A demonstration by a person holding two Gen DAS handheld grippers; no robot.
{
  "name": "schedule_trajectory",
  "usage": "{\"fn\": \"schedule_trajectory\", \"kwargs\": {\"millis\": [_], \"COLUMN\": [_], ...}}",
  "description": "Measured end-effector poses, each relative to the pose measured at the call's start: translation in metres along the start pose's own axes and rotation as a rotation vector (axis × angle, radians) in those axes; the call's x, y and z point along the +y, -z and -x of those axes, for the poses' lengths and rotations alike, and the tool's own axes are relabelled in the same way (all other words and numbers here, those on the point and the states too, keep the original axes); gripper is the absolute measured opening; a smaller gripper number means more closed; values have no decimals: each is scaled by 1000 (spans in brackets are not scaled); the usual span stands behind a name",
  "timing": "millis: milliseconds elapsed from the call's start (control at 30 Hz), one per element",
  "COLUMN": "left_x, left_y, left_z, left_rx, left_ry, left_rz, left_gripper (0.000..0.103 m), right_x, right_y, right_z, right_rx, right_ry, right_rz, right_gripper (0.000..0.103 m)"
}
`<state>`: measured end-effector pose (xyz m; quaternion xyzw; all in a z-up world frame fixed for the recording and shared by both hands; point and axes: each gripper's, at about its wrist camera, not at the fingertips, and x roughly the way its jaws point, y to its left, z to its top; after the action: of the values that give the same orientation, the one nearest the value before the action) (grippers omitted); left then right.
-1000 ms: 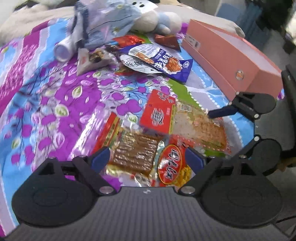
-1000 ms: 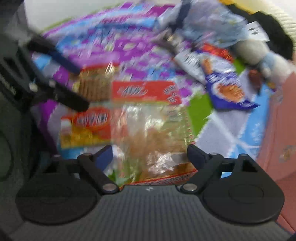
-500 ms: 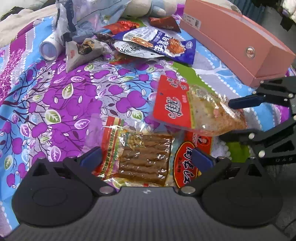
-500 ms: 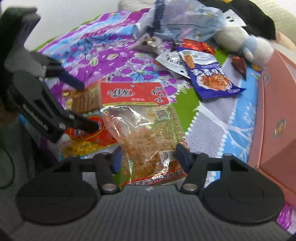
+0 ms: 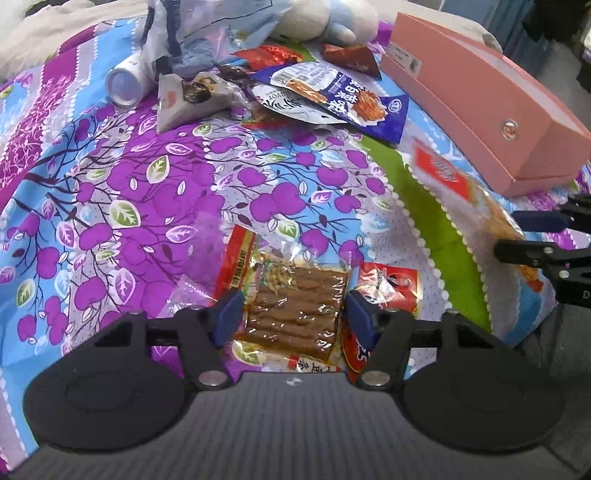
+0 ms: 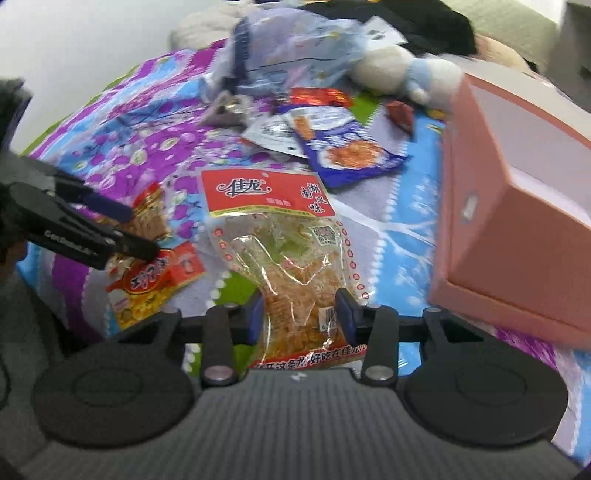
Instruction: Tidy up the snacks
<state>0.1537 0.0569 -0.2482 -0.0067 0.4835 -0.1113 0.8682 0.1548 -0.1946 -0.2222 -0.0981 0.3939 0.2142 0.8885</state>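
Note:
A flat packet of brown tofu strips point(image 5: 295, 295) lies on the floral bedspread point(image 5: 147, 206). My left gripper point(image 5: 294, 315) straddles it, jaws closing, one pad at each side edge, and the packet lies flat and unsqueezed. A red and yellow packet point(image 5: 388, 288) lies just right of it. My right gripper point(image 6: 299, 317) is closing on a clear packet with a red header point(image 6: 280, 236), pinched to a waist between the pads and held off the bed. The left wrist view shows this packet point(image 5: 454, 181) blurred at the right, between the right gripper's point(image 5: 508, 236) fingers.
A long pink box point(image 5: 480, 92) lies along the right side, its open end point(image 6: 517, 221) close to the held packet. Further back sit a blue packet point(image 5: 343, 96), other wrappers, a white can point(image 5: 123, 83), a plastic bag point(image 5: 207, 29) and a plush toy point(image 5: 321, 18).
The right gripper shut on the clear red-header packet and carried it off the other packets toward the pink box. The left jaws narrowed around the brown packet.

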Motion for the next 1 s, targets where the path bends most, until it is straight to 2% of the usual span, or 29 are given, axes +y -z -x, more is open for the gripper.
{"fn": "schedule_trajectory", "kwargs": {"millis": [267, 467, 733, 1000], "left_x": [-1, 1, 0, 1], "left_y": [-3, -22, -71, -124], "left_z": [3, 1, 7, 26], "left_rx": [-3, 8, 78, 108], "left_ry": [-9, 9, -3, -24], "left_rz": [43, 134, 286, 326], "left_gripper": [60, 59, 59, 59], "right_x": [-6, -14, -33, -53], "right_y": [-6, -39, -84, -112], "right_z": [-7, -28, -34, -24], "right_rx": [16, 16, 135, 229], "right_ry": [-21, -38, -68, -75], "right_rz": [-51, -90, -151, -208], "right_gripper": [43, 43, 43, 43]}}
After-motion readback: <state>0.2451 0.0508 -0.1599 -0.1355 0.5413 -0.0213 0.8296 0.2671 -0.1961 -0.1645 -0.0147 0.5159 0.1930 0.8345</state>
